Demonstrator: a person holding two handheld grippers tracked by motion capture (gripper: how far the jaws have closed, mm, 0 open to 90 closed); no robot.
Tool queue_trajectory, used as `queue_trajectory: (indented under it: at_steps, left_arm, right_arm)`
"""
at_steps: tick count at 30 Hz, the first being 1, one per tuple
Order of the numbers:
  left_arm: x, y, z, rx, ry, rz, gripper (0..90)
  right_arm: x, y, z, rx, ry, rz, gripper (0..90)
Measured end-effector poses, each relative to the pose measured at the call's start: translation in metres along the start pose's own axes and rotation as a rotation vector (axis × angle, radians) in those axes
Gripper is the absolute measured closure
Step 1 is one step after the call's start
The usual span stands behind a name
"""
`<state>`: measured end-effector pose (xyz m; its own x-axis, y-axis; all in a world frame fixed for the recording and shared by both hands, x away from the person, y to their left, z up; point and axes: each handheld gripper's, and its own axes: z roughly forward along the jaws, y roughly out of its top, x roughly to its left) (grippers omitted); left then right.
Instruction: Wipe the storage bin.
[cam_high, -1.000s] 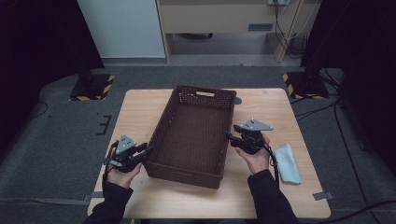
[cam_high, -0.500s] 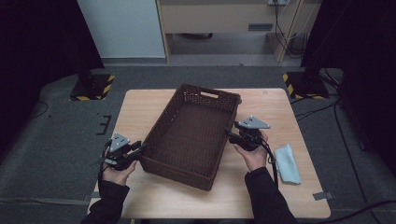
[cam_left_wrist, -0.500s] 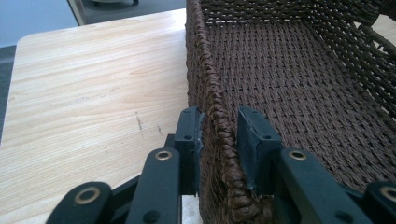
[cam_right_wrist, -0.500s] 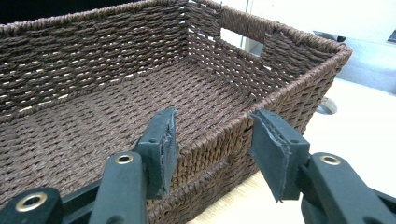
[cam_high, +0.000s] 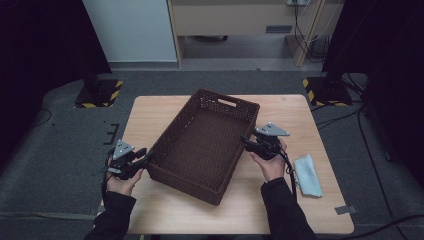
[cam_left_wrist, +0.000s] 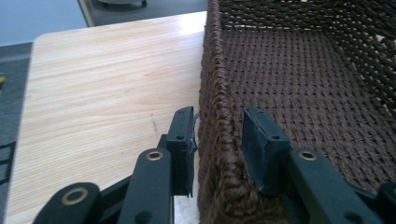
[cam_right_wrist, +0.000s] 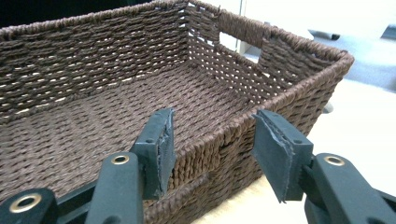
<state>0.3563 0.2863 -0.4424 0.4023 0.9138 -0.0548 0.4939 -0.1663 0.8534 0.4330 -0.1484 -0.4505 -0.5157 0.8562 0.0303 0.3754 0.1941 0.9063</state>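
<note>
**Loosely straddled: two hand-held grippers at the rims of a woven basket**

Seen from the high view, a dark brown woven basket (cam_high: 202, 145) sits at an angle near the middle of a pale wooden bench (cam_high: 165, 210), one cut-out handle at its far end. A person's forearms in dark sleeves come in from the bottom edge.

At the basket's near left corner, the left hand-held gripper (cam_high: 142, 157) straddles the rim. In the left gripper view, its jaws have just been opening; the braided wall (cam_left_wrist: 217, 140) stands between the two pads, with a sliver of space on the outer side and a wider gap on the inner side, so neither pad presses.

On the basket's right long side, the right hand-held gripper (cam_high: 246, 141) also straddles the rim. Its jaws have just been opening too. In the right gripper view they stand spread, one pad inside the basket, one outside, both clear of the weave (cam_right_wrist: 219, 140).

A light blue cloth (cam_high: 307, 175) lies on the bench to the right of the right hand.
</note>
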Motion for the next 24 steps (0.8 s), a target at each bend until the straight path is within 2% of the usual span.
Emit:
queue_trajectory:
  at_steps: [8,10,13,15,18,21,24]
  left_arm:
    - [0.01,0.005,0.008,0.019,0.022,-0.017,65.5]
    - [0.012,0.007,0.011,0.017,0.031,-0.02,65.7]
    - [0.016,0.008,0.016,0.013,0.058,-0.019,66.3]
    - [0.019,0.008,0.019,0.012,0.066,-0.024,65.6]
    - [0.018,0.008,0.014,-0.001,0.063,-0.025,63.7]
    - [0.016,0.007,0.005,-0.014,0.037,-0.012,62.4]
    - [0.015,0.006,0.002,-0.019,0.03,-0.014,64.1]
  right_arm:
    - [0.006,0.003,-0.008,0.031,0.01,-0.025,50.5]
    - [0.006,0.004,-0.007,0.024,-0.003,-0.037,48.9]
    - [0.002,0.006,-0.004,-0.003,-0.049,-0.044,47.6]
    - [0.0,0.007,-0.002,0.005,-0.065,-0.043,47.2]
    - [-0.001,0.006,0.001,0.018,-0.075,-0.043,47.6]
    - [-0.001,0.004,-0.001,0.02,-0.073,-0.023,48.0]
    - [0.0,0.004,-0.005,0.03,-0.069,-0.018,48.6]
